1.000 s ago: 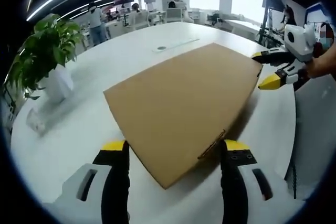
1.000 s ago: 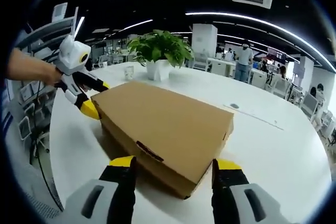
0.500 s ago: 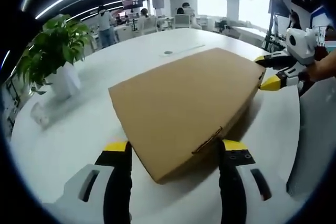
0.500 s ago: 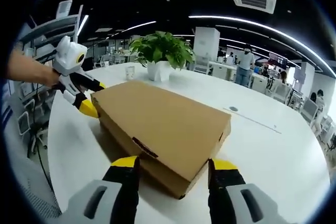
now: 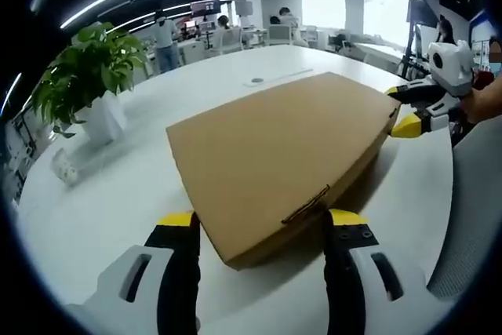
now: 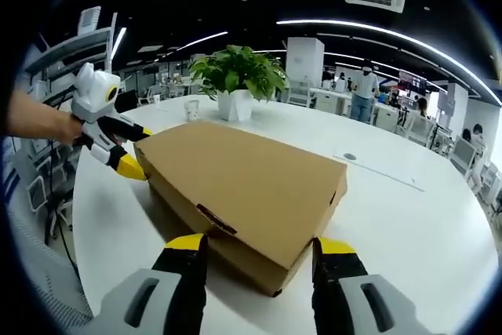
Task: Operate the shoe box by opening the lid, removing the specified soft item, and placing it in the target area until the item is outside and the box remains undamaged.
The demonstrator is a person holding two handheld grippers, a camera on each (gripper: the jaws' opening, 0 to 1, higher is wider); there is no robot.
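Setting: open-plan office under strip ceiling lights; a large white round table (image 5: 141, 186) carries everything, with desks and people blurred small behind it.

Shoe box (image 5: 286, 158): plain brown cardboard, lid shut, lying flat on the table. In the left gripper view its long axis runs from 6 o'clock up toward 2 o'clock, near corner pointing between the jaws. Contents hidden; its underside and far walls are out of sight.

Left gripper (image 5: 263, 229): jaws spread wide, straddling the near corner, gripping nothing; whether they touch the cardboard cannot be told.

Right gripper (image 6: 259, 249): jaws likewise wide apart around the opposite corner, empty. In the left gripper view it sits at 3 o'clock, its holder's hand cut off.

Potted plant (image 6: 238, 76): green leaves, white pot, at 12 o'clock beyond the box. Small pale object (image 5: 64, 169) beside it, unidentifiable.
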